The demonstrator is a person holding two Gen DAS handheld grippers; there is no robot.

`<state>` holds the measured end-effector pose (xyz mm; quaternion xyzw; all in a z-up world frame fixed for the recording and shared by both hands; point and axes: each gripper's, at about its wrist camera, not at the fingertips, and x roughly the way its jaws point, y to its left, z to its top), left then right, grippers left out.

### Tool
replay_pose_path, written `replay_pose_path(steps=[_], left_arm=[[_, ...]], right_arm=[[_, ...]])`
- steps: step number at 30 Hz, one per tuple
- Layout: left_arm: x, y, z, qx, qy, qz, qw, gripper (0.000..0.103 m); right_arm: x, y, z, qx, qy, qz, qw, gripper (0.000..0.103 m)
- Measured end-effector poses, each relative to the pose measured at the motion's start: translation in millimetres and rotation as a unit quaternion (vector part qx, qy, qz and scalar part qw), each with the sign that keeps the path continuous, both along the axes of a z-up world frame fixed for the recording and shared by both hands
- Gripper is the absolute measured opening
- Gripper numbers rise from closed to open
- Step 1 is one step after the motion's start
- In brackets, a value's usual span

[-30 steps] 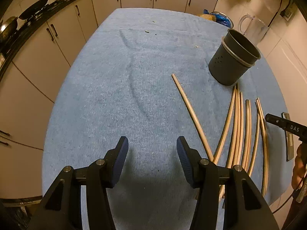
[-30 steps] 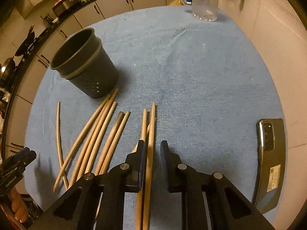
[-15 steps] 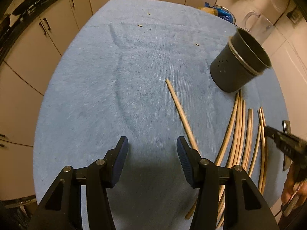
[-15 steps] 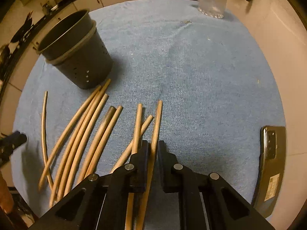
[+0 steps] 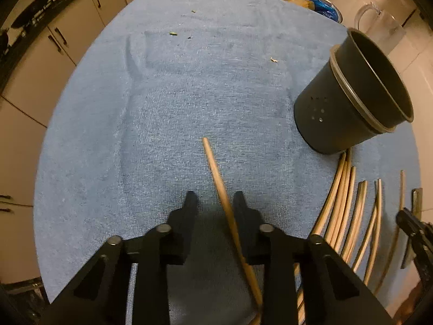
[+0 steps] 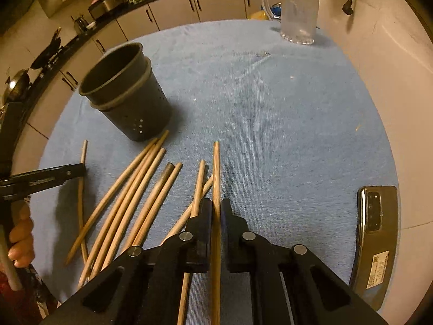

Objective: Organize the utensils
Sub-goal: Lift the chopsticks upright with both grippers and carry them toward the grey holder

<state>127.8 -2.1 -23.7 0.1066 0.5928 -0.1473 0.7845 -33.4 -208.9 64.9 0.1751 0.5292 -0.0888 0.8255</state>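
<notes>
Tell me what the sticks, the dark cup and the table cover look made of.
Sticks: likely wood or bamboo, pale tan, matte, unpainted. Dark cup: probably plastic, possibly coated metal; dull grey, small holes low in its wall. Table cover: blue woven cloth, ribbed texture with creases.

Sticks (image 6: 151, 192): smooth pale wood. Holder (image 6: 127, 94): matt dark plastic. Worktop cover (image 6: 284, 124): rough blue cloth. Jug (image 6: 297, 10): clear plastic. Phone (image 6: 377, 233): glossy.
</notes>
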Motion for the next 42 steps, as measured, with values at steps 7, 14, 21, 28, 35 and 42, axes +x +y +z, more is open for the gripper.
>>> replay_pose_path(steps=[7,14,21,28,35,42], left_arm=[[-19,-4,2,-0.001,-0.019,-0.021,0.9996,0.009],[-49,11,48,-0.046,-0.091,-0.032,0.9943,0.009],[-68,24,110,-0.081,-0.172,-0.033,0.9811,0.006],[-78,33,137,-0.104,-0.21,-0.044,0.9711,0.006],[-86,41,154,-0.118,-0.22,-0.046,0.9672,0.006],[-89,44,165,-0.126,-0.229,-0.05,0.9639,0.006]], right_arm=[[2,-6,14,0.016,-0.027,0.0,1.0,0.007],[-5,-2,41,0.013,-0.082,0.005,0.997,0.007],[-16,13,70,-0.006,-0.141,0.01,0.99,0.007],[-23,25,85,-0.002,-0.184,0.01,0.983,0.007],[-25,34,100,-0.007,-0.214,0.011,0.977,0.007],[-30,38,118,-0.017,-0.244,0.012,0.97,0.007]])
